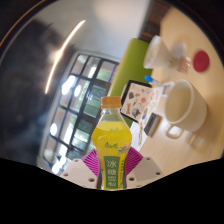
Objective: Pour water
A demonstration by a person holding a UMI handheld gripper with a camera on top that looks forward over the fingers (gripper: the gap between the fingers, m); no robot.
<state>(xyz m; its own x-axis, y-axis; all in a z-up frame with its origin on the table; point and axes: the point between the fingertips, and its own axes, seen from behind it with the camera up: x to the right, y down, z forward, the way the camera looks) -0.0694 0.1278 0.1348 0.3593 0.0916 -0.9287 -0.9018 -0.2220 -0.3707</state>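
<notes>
**Bottle clamped, view tilted toward the table**

The gripper [112,165] is clenched on a bottle [112,140] with yellow-green liquid and an orange cap: both magenta pads [91,162] press its labelled lower body, and it stands up between the fingers. Just beyond it lies a printed sheet [144,103] on the white table [205,135], with a white mug [180,102] beside the sheet. Farther off stand a white cup [204,58] and other small items too unclear to tell. Windows [80,100] fill the far side.
</notes>
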